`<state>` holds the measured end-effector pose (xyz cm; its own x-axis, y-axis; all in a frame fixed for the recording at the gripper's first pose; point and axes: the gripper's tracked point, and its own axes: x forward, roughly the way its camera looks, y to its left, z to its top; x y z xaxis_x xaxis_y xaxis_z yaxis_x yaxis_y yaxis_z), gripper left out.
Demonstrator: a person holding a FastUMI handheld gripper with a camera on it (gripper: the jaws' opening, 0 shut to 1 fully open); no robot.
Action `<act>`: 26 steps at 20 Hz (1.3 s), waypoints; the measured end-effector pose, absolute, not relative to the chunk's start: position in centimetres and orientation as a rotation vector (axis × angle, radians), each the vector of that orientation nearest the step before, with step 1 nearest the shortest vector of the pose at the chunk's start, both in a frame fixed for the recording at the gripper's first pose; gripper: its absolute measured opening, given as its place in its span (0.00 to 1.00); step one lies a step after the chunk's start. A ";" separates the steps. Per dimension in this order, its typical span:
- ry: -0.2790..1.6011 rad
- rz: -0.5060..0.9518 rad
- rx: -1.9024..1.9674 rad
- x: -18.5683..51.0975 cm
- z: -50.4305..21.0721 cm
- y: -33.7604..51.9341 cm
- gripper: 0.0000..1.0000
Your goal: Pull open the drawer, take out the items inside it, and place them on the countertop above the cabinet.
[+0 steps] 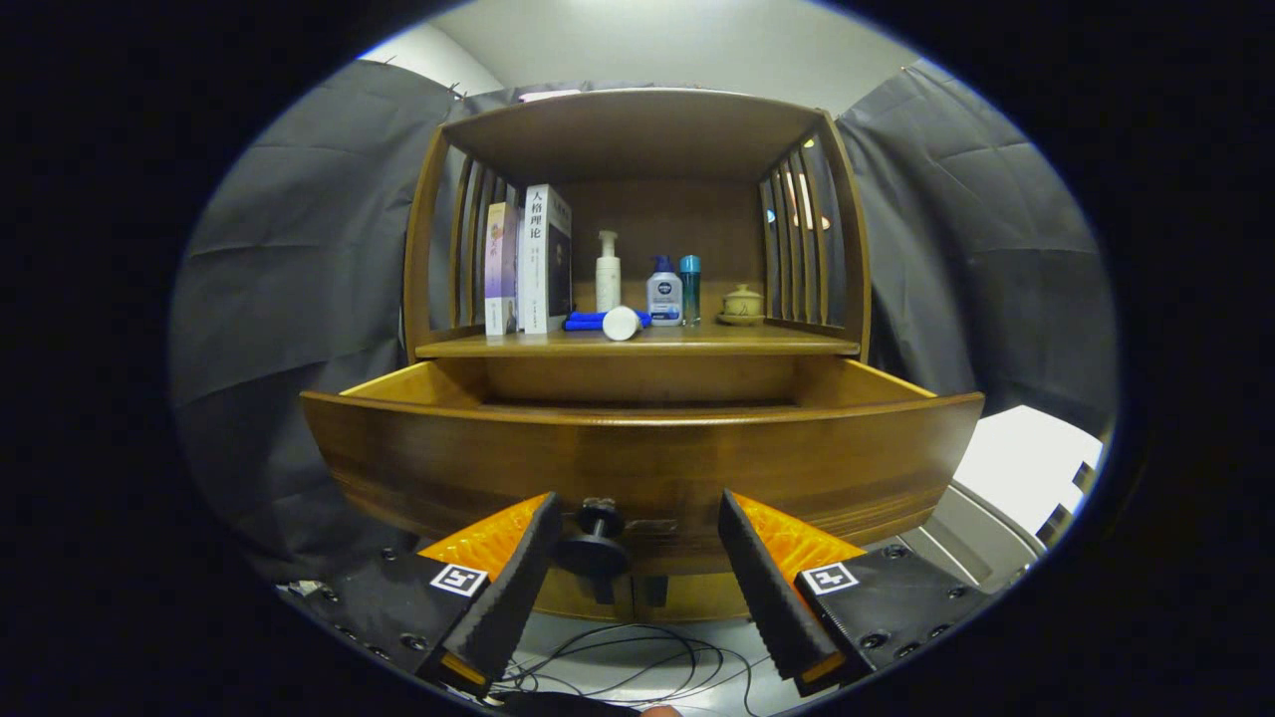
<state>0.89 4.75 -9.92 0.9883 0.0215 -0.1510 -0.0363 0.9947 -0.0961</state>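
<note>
A wooden cabinet stands ahead with its drawer pulled out toward me; the drawer's inside is hidden behind its tall front panel. A dark round knob sticks out of the drawer front. My gripper is open, with the knob between the fingers, close to the left finger and apart from the right one. On the countertop above the drawer lie a blue item and a white round-ended bottle on its side.
On the shelf stand two books, a white pump bottle, a blue-capped bottle, a slim teal bottle and a small lidded jar. Cables lie on the floor below the drawer. Slatted sides flank the shelf.
</note>
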 end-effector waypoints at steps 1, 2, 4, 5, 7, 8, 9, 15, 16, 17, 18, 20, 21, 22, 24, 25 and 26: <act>0.160 0.029 -0.111 1.0 -10.5 4.8 0.99; 0.171 0.035 -0.120 1.0 -11.0 5.2 0.99; 0.195 0.041 -0.133 1.2 -12.2 5.7 1.00; 0.205 0.039 -0.140 1.4 -12.7 5.7 1.00; 0.229 0.026 -0.150 1.9 -13.4 5.6 1.00; 0.240 0.022 -0.146 2.1 -13.7 5.7 1.00; 0.248 0.018 -0.138 2.4 -13.8 5.7 1.00; 0.255 -0.022 -0.161 2.9 -14.1 5.5 0.98; 0.251 -0.023 -0.168 2.9 -14.1 5.4 0.98; 0.257 -0.026 -0.174 3.1 -14.1 5.2 0.98; 0.258 -0.021 -0.174 3.2 -14.1 5.3 0.98; 0.266 -0.011 -0.164 3.7 -14.0 5.1 0.99; 0.267 -0.009 -0.168 4.3 -14.0 5.0 1.00; 0.258 -0.012 -0.176 4.4 -13.9 5.1 0.99; 0.250 -0.012 -0.172 4.5 -13.9 5.1 0.99; 0.249 -0.009 -0.171 4.6 -13.9 5.1 1.00; 0.248 -0.008 -0.175 4.8 -13.9 5.0 1.00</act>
<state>4.77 5.05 -13.88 0.9696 -0.0297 -0.2430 -0.0133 0.9847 -0.1735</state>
